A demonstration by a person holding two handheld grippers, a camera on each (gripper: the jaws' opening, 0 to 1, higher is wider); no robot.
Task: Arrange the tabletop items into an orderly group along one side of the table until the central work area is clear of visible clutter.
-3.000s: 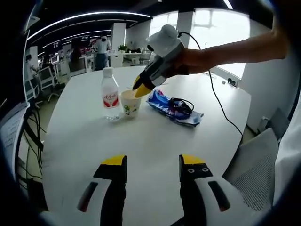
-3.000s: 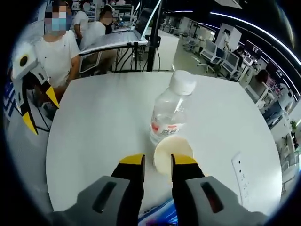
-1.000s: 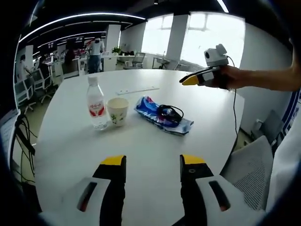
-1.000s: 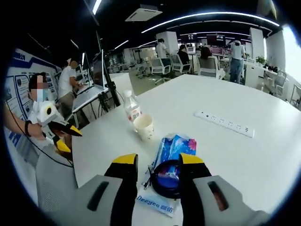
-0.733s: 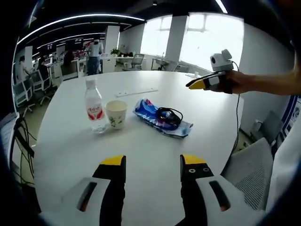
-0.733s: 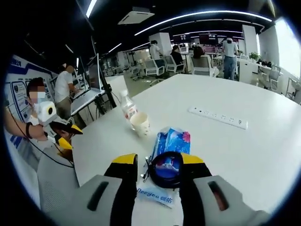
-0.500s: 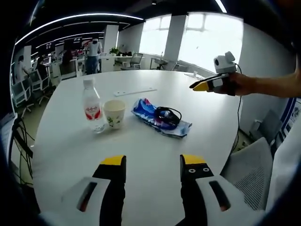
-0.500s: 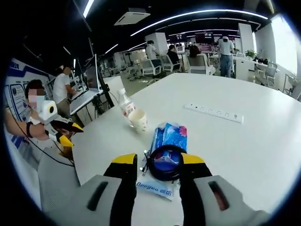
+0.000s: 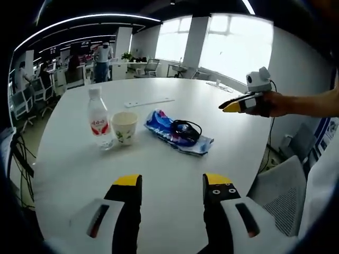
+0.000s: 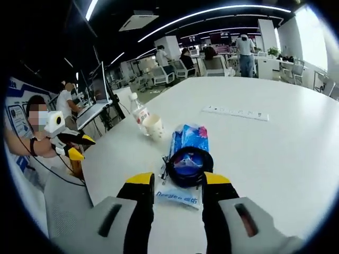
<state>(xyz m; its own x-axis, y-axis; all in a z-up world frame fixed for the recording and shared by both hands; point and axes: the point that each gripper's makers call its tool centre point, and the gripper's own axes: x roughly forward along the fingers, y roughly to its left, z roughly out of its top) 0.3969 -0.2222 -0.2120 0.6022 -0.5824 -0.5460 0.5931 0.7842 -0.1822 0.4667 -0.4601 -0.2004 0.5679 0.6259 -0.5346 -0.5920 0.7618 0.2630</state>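
A white round counter [image 9: 175,169] stands in an open office with desks, chairs and bright windows. Toward its middle stand a water bottle [image 9: 97,119] and paper cup [image 9: 124,127], touching, with a blue packet [image 9: 177,132] carrying a coiled black cable [image 9: 184,128] nearby. The left tool [image 9: 172,186] hovers wide and empty over the near edge; the right tool [image 10: 172,184], jaws apart and empty, is held level above the counter just before the packet.

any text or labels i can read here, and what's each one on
"Deegee", roughly, in blue on the white end of the blue packet nearest the right gripper; the letters after it are too blurred to read.
Red label on the water bottle: white marks, too small to read.
Green print on the paper cup: too small to tell whether it is text.
Blue wall posters at the edge of the right gripper view: blurred, unreadable.
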